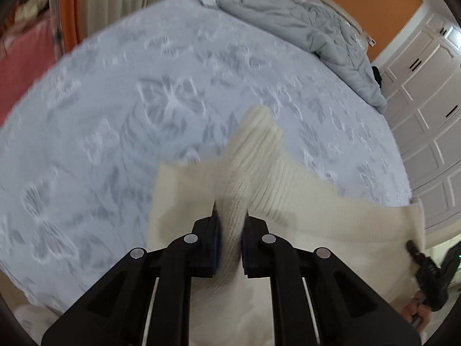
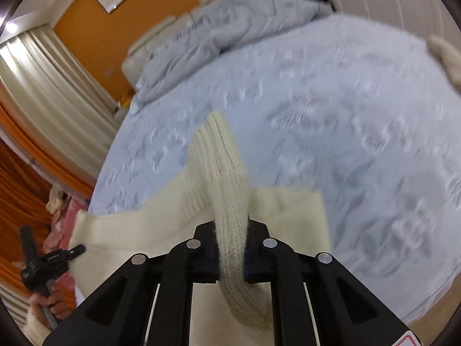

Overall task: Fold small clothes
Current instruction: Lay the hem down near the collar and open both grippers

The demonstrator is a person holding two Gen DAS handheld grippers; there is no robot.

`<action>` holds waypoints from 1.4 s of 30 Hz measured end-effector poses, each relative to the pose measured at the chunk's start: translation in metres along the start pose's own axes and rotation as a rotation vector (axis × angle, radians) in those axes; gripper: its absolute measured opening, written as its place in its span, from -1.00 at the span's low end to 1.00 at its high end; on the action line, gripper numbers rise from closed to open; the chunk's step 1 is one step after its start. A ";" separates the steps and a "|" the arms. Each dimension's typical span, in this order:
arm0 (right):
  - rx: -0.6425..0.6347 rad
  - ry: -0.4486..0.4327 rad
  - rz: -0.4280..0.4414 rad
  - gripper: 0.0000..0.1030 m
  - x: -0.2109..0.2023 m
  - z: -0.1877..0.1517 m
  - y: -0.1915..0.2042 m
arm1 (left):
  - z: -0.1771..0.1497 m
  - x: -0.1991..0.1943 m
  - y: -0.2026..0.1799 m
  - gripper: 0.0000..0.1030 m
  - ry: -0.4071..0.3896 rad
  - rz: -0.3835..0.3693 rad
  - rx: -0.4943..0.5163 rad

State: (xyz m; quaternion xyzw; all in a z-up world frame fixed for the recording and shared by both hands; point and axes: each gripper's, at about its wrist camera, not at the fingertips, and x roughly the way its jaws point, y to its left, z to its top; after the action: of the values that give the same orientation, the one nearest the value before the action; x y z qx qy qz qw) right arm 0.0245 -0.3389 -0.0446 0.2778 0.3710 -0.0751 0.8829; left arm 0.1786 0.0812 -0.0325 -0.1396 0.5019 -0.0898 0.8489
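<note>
From the left wrist, the left gripper point(image 1: 230, 216) pinches a cream knit sweater point(image 1: 288, 201) above the pale blue bed point(image 1: 115, 115), and from the right wrist the right gripper point(image 2: 232, 225) clamps another fold, apparently the spreading step, calling next for an even lowering.

The right tool point(image 2: 232, 230) is closed on a fold of a cream knit sweater point(image 2: 230, 178); both pads press the ribbed fabric, which bulges out ahead of the jaws and behind them. The garment spreads left and right above a bed point(image 2: 331, 121) covered by a pale blue embossed bedspread. At lower left, the left tool point(image 2: 77, 249) grips the sweater's far edge, with a hand point(image 2: 47, 302) on its handle. A crumpled grey duvet point(image 2: 219, 28) lies at the bed's head against an orange wall point(image 2: 86, 37). Cream curtains point(image 2: 49, 80) hang at left.
</note>
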 end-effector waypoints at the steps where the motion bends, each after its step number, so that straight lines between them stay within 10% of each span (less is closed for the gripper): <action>1: -0.002 0.018 -0.030 -0.81 0.010 0.000 -0.006 | 0.003 0.006 0.001 -0.79 0.006 0.016 -0.003; 5: -0.002 0.271 -0.197 -0.79 0.104 -0.031 -0.048 | -0.011 0.090 0.016 -0.76 0.184 0.175 -0.004; 9: 0.003 0.213 -0.233 -0.59 0.078 -0.018 -0.034 | -0.019 0.078 0.001 -0.45 0.125 0.257 0.060; 12: -0.072 0.065 -0.258 -0.56 0.025 -0.019 -0.004 | -0.025 0.040 -0.007 0.14 0.037 0.265 0.060; 21: -0.323 0.313 0.102 -0.58 0.047 -0.123 0.136 | -0.103 0.002 -0.032 0.32 0.068 0.235 0.140; 27: -0.358 0.525 0.021 -0.93 0.092 -0.164 0.144 | -0.129 0.028 0.009 0.35 0.145 0.296 0.109; 30: -0.330 0.460 0.061 -0.92 0.064 -0.146 0.156 | -0.132 0.027 0.003 0.47 0.140 0.325 0.141; 34: -0.452 0.508 -0.093 -1.00 0.096 -0.166 0.147 | -0.137 0.030 0.002 0.52 0.133 0.347 0.157; 42: -0.376 0.398 -0.024 -1.00 0.076 -0.116 0.176 | -0.136 0.029 0.007 0.58 0.144 0.337 0.135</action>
State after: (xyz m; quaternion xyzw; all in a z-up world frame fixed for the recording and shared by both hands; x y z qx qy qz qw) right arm 0.0670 -0.1228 -0.0869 0.1140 0.5480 0.0406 0.8277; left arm 0.0731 0.0593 -0.1214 0.0104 0.5704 0.0107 0.8212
